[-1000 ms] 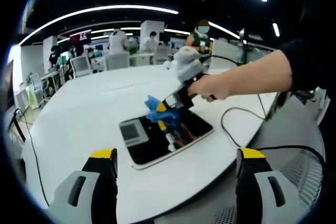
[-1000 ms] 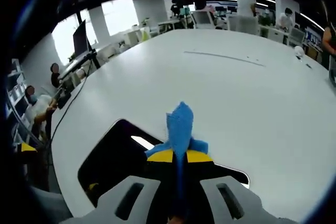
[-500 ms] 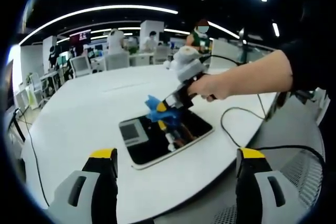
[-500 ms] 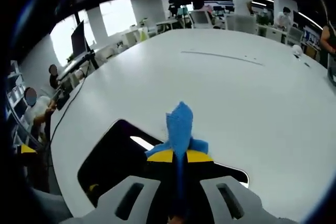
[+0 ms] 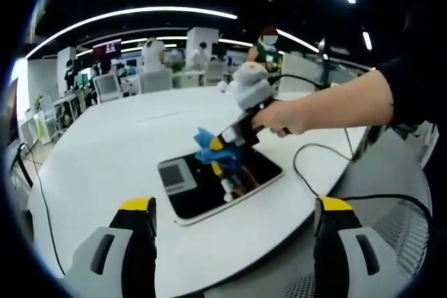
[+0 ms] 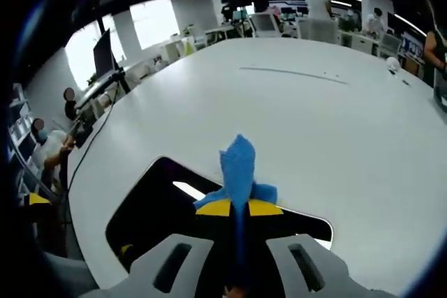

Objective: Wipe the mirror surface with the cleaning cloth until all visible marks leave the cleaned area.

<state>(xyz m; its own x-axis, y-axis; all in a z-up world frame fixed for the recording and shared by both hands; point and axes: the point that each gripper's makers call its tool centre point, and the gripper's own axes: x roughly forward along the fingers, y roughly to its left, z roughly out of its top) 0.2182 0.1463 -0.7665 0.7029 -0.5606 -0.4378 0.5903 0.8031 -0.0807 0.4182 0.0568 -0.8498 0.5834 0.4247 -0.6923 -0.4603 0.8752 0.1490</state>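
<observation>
One white table bears the mirror; right claw pinches cloth.

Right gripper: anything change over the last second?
Barely. The right gripper edged slightly up above the mirror, still shut on the blue cloth. The left gripper stays open and back; the mirror lies where it was on the table.
</observation>
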